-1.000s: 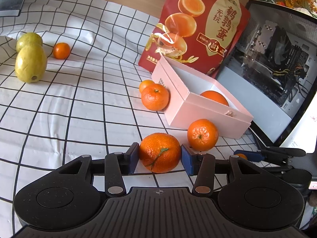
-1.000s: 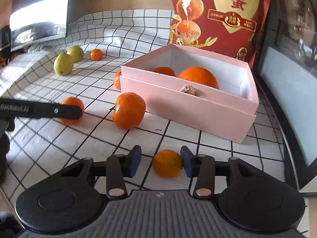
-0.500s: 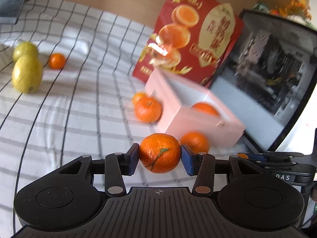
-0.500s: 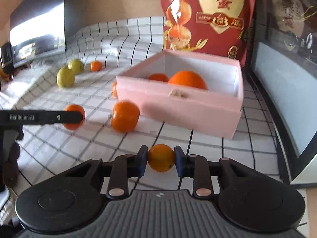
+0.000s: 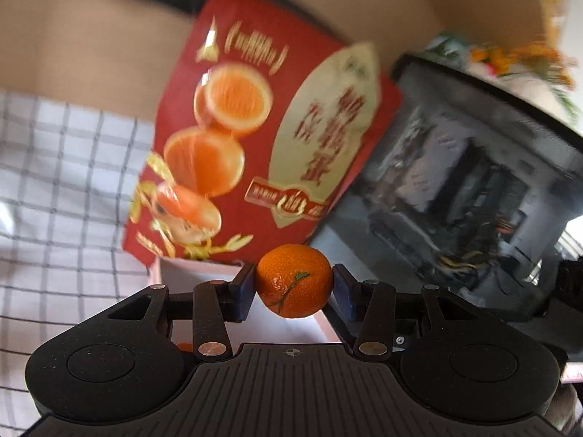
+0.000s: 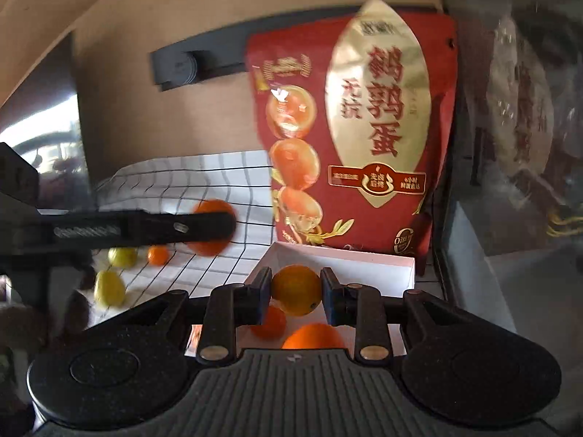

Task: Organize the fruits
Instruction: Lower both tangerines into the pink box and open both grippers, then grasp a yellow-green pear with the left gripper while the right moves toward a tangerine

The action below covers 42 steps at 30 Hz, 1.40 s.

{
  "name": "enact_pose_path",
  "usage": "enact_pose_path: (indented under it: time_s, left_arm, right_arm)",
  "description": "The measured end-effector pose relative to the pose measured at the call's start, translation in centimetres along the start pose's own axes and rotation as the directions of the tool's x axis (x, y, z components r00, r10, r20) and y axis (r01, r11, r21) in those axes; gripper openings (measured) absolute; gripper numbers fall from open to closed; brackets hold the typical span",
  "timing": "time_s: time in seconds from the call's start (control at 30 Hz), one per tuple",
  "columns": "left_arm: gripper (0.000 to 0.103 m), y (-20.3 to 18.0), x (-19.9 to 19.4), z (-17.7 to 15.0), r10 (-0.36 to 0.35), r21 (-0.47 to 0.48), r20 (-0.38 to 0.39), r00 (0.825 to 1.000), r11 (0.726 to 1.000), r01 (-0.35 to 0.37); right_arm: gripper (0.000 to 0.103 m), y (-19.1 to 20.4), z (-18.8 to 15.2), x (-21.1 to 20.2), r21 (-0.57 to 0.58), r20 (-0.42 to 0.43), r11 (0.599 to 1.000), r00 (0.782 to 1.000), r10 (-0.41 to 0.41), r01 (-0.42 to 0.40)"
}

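My left gripper (image 5: 293,287) is shut on a large mandarin (image 5: 293,280) with a green stem mark, held in the air above the pink box (image 5: 196,273). My right gripper (image 6: 296,293) is shut on a small orange (image 6: 296,291), lifted over the same pink box (image 6: 364,260). Inside that box lie two oranges (image 6: 271,322) (image 6: 313,337). The right wrist view also shows the left gripper's finger (image 6: 153,229) from the side, with its mandarin (image 6: 213,227) blurred behind it.
A red snack bag (image 6: 364,138) stands behind the box. A glass-sided computer case (image 5: 473,196) lies to the right. On the checked cloth (image 6: 204,178) at the left lie two green fruits (image 6: 109,287) (image 6: 122,256) and a small orange (image 6: 157,255).
Both grippers rose from the cloth with their fruit and moved over the pink box. The right gripper closed on the small orange, which was loose between its jaws a second ago.
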<state>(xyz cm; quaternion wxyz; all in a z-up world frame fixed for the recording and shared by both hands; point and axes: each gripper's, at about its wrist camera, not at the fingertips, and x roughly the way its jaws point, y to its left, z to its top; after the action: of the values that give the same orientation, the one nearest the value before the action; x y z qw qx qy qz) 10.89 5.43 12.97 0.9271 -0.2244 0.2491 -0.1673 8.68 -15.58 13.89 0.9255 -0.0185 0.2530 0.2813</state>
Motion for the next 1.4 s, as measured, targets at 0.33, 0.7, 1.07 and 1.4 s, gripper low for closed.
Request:
enact_pose_path:
  time_s: [0.33,0.7,1.07,1.4]
  left_arm:
    - [0.05,3.7,8.2,-1.9,0.142,-0.054,-0.118,0.983,0.987,-0.149]
    - [0.05,5.8,3.8,-2.1,0.132,-0.042,-0.021,0.991,0.99,-0.133]
    - [0.05,6.0,-2.8,-2.6,0.169,0.053,0.103,0.98,0.983,-0.175]
    - [0.05,18.0,-18.0,-8.9,0.436,-0.238,0.261,0.861,0.894,-0.38]
  right_arm:
    - [0.028,-2.9,-0.9,8.4,0.075,-0.138,0.99,0.984,-0.11,0.121]
    - [0.05,-1.5,-3.1,8.4,-0.013,-0.111,0.985,0.979,-0.173,0.172]
    - [0.057,1.6,-4.0,6.4,-0.076,-0.062,0.986,0.986,-0.154,0.149]
    - [0.067,5.6,-4.6,4.5,-0.157,-0.066,0.987,0.997,-0.042,0.031]
